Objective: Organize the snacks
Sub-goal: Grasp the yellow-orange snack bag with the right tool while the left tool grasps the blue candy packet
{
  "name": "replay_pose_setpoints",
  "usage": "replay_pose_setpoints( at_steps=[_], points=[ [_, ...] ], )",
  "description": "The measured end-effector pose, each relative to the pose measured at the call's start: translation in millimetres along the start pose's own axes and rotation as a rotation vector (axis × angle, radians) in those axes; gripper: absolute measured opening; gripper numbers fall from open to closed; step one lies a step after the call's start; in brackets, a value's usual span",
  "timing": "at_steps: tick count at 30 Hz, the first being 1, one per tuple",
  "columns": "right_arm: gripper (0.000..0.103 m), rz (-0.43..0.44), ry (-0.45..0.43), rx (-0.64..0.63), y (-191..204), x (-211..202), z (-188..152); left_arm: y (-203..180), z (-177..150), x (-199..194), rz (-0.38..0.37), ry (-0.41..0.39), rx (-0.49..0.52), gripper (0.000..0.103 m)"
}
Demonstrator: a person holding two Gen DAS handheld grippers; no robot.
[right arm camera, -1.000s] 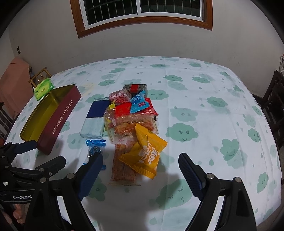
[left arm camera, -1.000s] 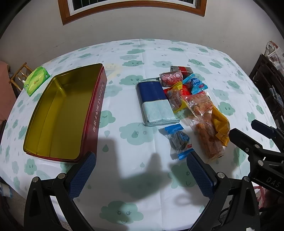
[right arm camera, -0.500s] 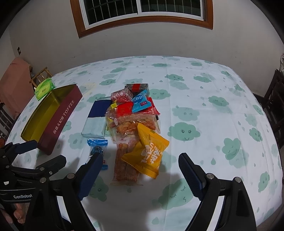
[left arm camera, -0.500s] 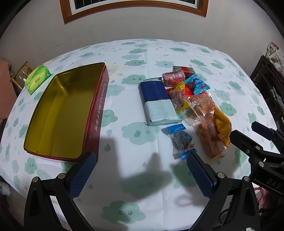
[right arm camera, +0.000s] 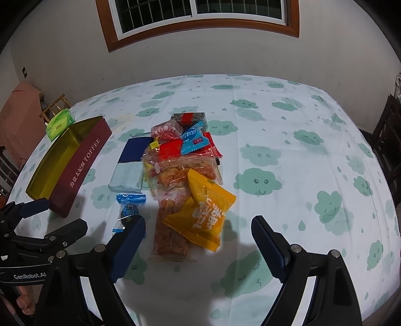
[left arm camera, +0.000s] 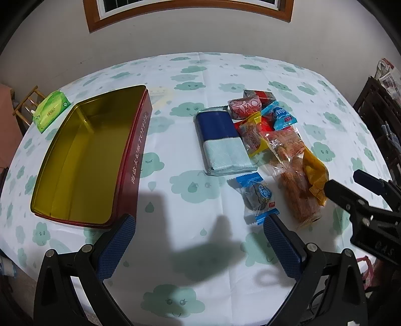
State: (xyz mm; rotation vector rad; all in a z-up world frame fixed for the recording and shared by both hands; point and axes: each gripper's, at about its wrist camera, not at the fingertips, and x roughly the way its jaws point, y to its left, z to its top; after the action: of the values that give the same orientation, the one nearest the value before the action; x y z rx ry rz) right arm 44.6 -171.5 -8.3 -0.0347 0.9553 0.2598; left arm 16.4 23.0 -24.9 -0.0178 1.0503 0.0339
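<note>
Left wrist: tin (left arm camera: 82, 160) interior empty | right wrist: orange packet (right arm camera: 208, 213) front

My left camera sits on my left gripper (left arm camera: 198, 247) and looks down and forward over the table (left arm camera: 190, 275) from its near edge. The tin box (left arm camera: 82, 160) is close, at 10 o'clock, and the pile of snacks (left arm camera: 263, 140) sits at 1 o'clock. My right gripper (left arm camera: 351, 185) pokes in at 3 o'clock.

My right camera sits on my right gripper (right arm camera: 198, 238) and looks the same way. Here the pile of snacks (right arm camera: 185, 170) is near, at 12 o'clock, and the tin box (right arm camera: 75, 160) is at 10 o'clock. My left gripper (right arm camera: 52, 215) shows at 8 o'clock.

Both views share the box, the snacks, the table and the window (right arm camera: 195, 15) on the far wall.
</note>
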Motion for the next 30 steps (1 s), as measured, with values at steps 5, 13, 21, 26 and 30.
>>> replay_pose_setpoints(
  at_steps=[5,13,21,26,30],
  points=[
    [0.077,0.006,0.018,0.026,-9.0,9.4,3.6,-2.5,0.1,1.9,0.002,0.004,0.0,0.101],
    [0.067,0.057,0.058,0.121,-26.3,31.2,12.9,-6.9,5.1,11.7,-0.001,0.019,-0.001,0.101],
    [0.054,0.082,0.09,0.14,-28.6,48.3,14.8,-7.0,9.2,18.7,-0.009,0.031,-0.008,0.101],
    [0.051,0.081,0.1,0.125,-29.1,50.0,13.0,-10.9,10.1,22.7,-0.01,0.044,-0.004,0.101],
    [0.051,0.054,0.107,0.09,-31.4,49.1,6.8,-14.5,11.1,23.2,-0.009,0.042,0.008,0.101]
  ],
)
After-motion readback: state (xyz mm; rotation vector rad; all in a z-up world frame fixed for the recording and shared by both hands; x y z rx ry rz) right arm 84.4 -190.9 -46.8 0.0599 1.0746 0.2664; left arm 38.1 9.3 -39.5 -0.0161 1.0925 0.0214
